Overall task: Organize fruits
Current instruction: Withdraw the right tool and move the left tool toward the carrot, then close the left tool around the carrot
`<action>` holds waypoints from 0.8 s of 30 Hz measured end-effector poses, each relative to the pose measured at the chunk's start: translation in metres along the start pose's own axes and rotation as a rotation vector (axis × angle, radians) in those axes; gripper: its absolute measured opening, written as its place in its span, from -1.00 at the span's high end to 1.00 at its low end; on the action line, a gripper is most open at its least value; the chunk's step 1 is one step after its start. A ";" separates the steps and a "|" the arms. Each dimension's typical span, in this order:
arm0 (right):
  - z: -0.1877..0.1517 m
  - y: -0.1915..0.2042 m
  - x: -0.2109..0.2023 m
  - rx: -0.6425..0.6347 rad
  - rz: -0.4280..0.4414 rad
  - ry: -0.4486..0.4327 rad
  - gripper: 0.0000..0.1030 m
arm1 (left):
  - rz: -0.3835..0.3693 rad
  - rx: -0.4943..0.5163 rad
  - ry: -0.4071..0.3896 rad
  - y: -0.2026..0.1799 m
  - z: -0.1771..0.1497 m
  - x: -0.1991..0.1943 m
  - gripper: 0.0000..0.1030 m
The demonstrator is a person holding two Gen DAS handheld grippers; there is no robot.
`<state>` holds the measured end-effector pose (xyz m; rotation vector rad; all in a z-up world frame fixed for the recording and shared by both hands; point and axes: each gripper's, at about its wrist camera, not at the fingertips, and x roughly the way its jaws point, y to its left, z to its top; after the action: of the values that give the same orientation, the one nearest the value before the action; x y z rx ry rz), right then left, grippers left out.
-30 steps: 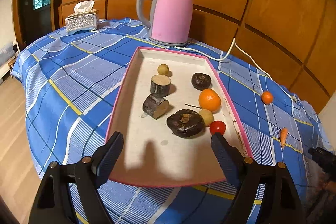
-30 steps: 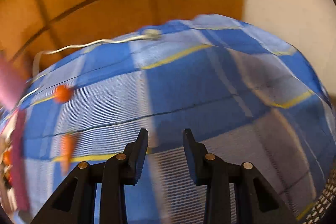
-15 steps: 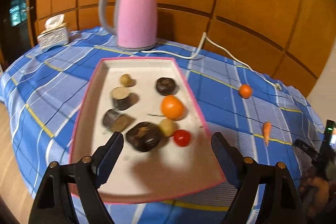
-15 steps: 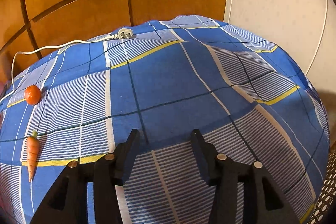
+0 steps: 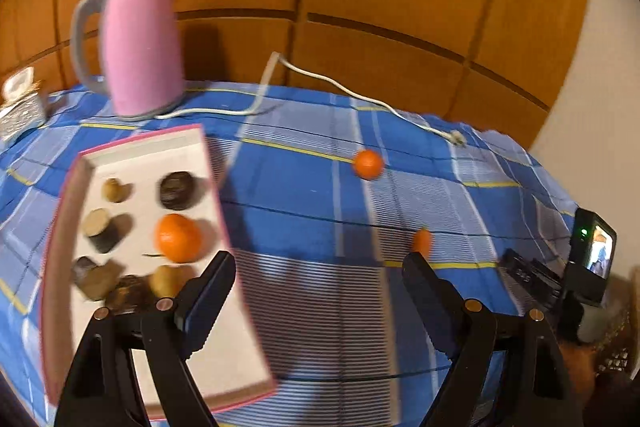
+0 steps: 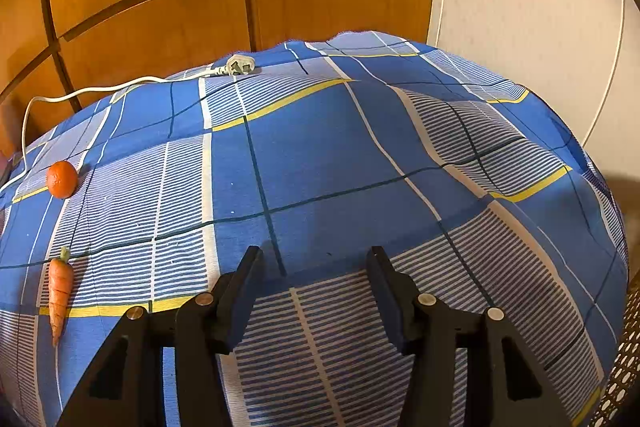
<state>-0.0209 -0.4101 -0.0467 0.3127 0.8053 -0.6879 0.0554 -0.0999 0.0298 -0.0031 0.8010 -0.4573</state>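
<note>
We see a pink-rimmed shallow cardboard tray (image 5: 132, 155) at left on the blue checked tablecloth (image 6: 320, 163), holding a big orange (image 5: 178, 238), dark round fruits and brownish lumps, blurred. Far left behind it stands a pink electric kettle (image 5: 140, 47); its white cord (image 5: 332, 83) runs right to a plug. Our left gripper (image 5: 318, 283) hangs wide open over bare cloth, nothing between its jaws. Right of the tray a small loose orange (image 6: 62, 179) lies far, a small orange carrot (image 6: 59, 291) nearer, apart. Our right gripper (image 6: 314, 279) at far right has jaws opening, nothing between them.
</note>
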 end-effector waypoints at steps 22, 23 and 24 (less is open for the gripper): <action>-0.001 0.002 0.000 -0.007 -0.005 -0.003 -0.10 | -0.102 0.176 0.236 -0.083 0.007 0.115 -0.37; -0.001 0.002 0.001 -0.007 -0.005 -0.004 -0.11 | -0.106 0.178 0.239 -0.085 0.008 0.117 -0.35; -0.001 0.002 0.001 -0.008 -0.005 -0.004 -0.11 | -0.106 0.184 0.241 -0.087 0.008 0.119 -0.28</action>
<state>-0.0197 -0.4086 -0.0477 0.3023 0.8049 -0.6901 0.0985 -0.2265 -0.0314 0.1839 0.9955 -0.6386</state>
